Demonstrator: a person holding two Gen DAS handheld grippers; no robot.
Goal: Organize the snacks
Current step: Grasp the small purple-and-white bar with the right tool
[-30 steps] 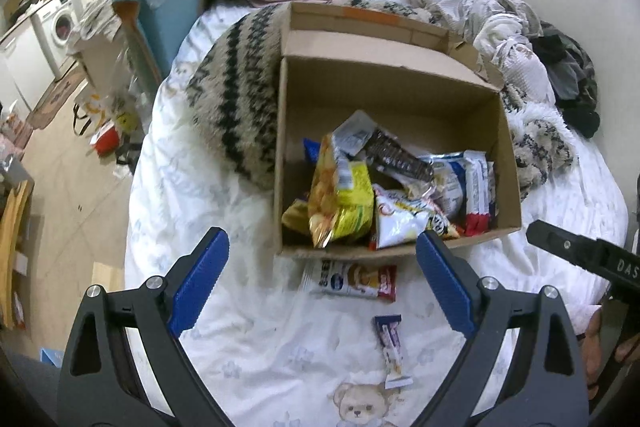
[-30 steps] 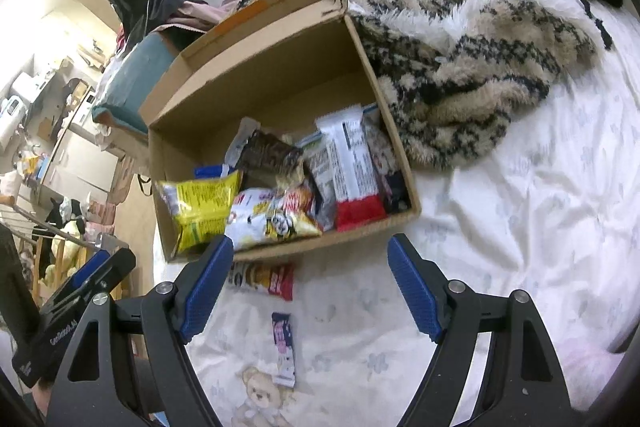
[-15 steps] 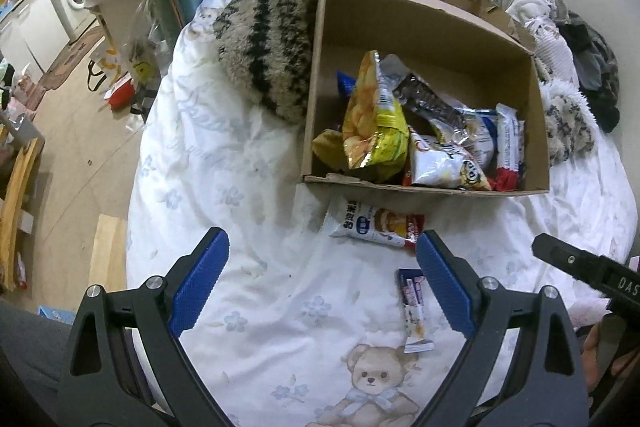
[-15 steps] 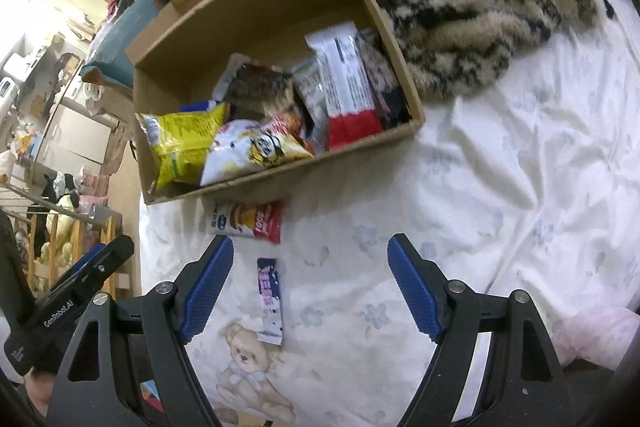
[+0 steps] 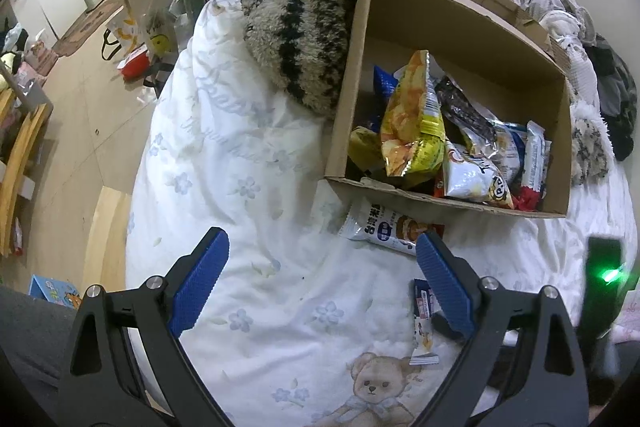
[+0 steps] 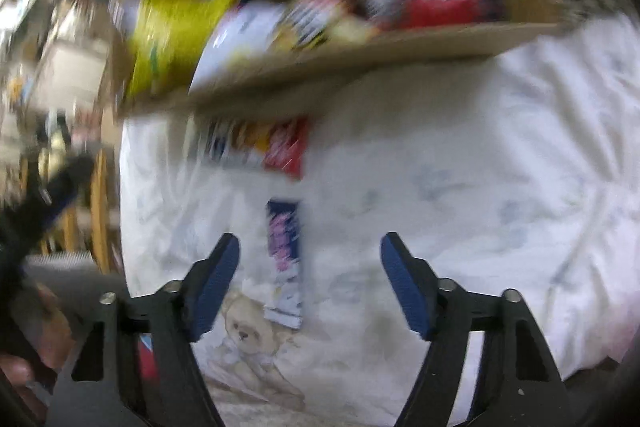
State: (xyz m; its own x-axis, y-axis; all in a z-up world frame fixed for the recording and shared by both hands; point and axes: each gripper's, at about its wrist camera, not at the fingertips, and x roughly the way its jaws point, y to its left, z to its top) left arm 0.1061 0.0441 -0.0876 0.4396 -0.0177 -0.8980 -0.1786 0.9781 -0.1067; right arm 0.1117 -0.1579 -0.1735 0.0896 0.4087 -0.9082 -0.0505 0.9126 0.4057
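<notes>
Right gripper [image 6: 310, 255], low in the frame, is closing, its blue pads either side of a small bar [image 6: 285, 259] on the bed [image 6: 480, 187]. Left gripper [image 5: 322, 277] hangs spread, empty, below the snack box [image 5: 440, 205].

Frame heavily motion-blurred. Right gripper [image 6: 310, 259] points down at the white bedsheet [image 6: 460, 195]; its jaws are closing, blue pads apart, nothing pressed between them. A small blue-and-pink snack stick [image 6: 285, 259] lies on the sheet in the gap between the fingers, nearer the left-hand pad, touching neither. Above it lies a white-and-red snack packet [image 6: 256, 145], just below the front wall of the cardboard box [image 6: 360, 47]. Box holds a yellow bag [image 6: 168, 39] and other packets, details unreadable. Teddy-bear print [image 6: 244, 331] visible by the stick's lower end.
</notes>
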